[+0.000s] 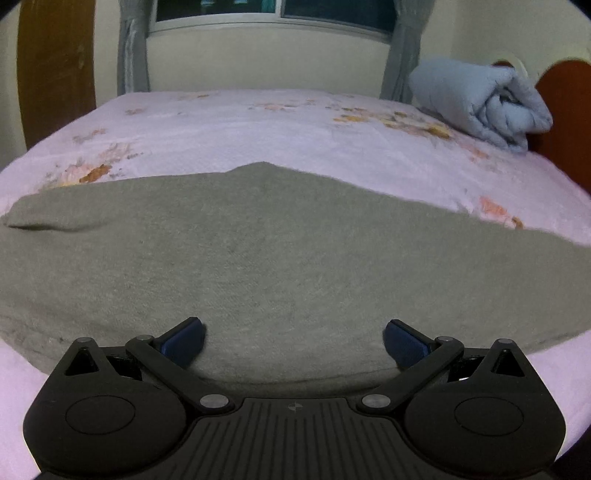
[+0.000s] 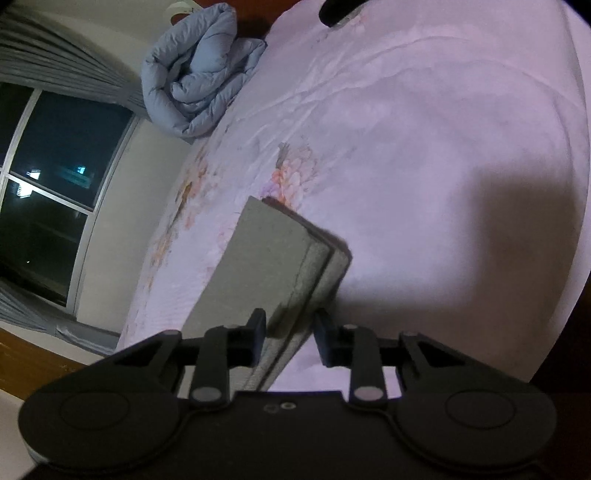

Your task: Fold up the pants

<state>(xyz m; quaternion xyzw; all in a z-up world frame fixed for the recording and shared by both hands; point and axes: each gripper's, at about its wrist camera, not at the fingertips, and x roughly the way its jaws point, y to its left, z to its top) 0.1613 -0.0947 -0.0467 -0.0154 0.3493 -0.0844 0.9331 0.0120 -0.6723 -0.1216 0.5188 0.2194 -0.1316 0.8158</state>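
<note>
Left wrist view: the left gripper (image 1: pixel 294 338) is hovering with jaws spread wide and empty over the grey pants (image 1: pixel 280 258), which are lying flat across the pink floral bedsheet (image 1: pixel 258 125). Seen from the right wrist, the right gripper (image 2: pixel 289 338) is straddling the layered cuff end, one pad touching cloth, the other apart. Judging by this, a fold is being set up; next, both need a firm pinch.

pants: flat grey-green fleece pants (image 1: pixel 280 258) cut off by frame at 3 & 9 o'clock
quilt: rolled pale-blue padded quilt (image 1: pixel 480 103) blurred
dark obj: black thing (image 2: pixel 338 11) at 12 o'clock, cropped, can't ID
</note>
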